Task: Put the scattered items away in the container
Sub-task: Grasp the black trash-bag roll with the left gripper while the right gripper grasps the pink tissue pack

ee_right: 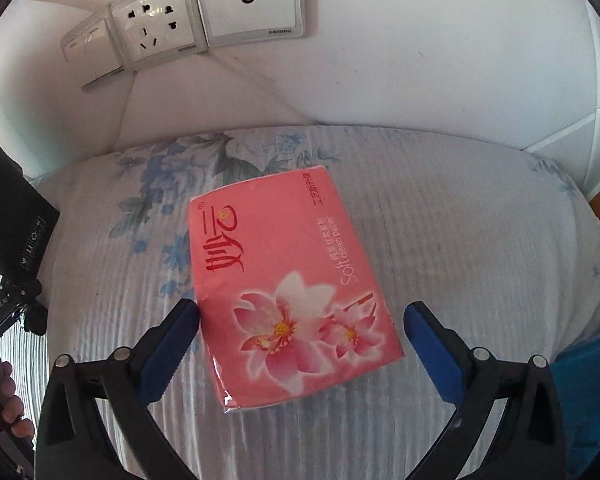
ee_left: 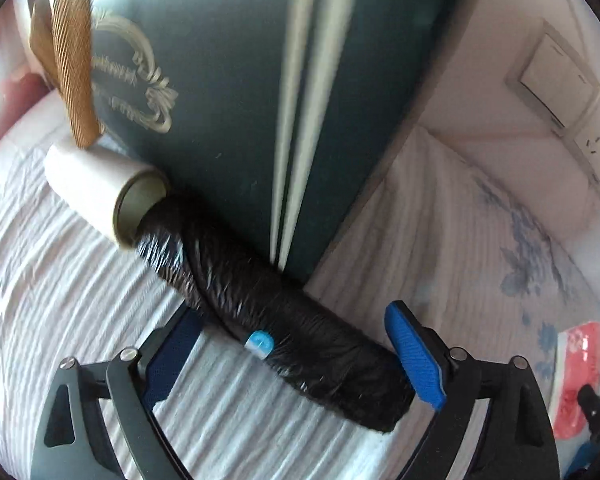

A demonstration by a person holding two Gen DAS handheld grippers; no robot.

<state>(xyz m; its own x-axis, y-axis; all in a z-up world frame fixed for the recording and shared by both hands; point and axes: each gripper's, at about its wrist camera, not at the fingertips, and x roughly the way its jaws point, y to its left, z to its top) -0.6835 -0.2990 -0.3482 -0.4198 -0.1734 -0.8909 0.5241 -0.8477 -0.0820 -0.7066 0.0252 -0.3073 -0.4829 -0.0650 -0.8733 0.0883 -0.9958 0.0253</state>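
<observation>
A black roll of bin bags [ee_left: 268, 312] with a small blue sticker lies on the white bedsheet, its far end against a white lint-roller tube [ee_left: 100, 188]. My left gripper [ee_left: 296, 336] is open with the roll lying between its blue pads. A dark green gift bag [ee_left: 228, 92] with gold ribbon handles [ee_left: 72, 60] stands just behind the roll. A pink tissue pack [ee_right: 292, 288] with a flower print lies flat on a pillow. My right gripper [ee_right: 300, 336] is open around the pack's near end. The pack also shows at the edge of the left wrist view [ee_left: 576, 380].
A floral pillow [ee_right: 480, 240] lies against a white padded headboard [ee_right: 420, 80] carrying wall sockets and switches [ee_right: 156, 28]. The ribbed white bedsheet [ee_left: 60, 300] covers the bed. The other gripper's black body and a hand [ee_right: 8, 408] sit at the left edge of the right wrist view.
</observation>
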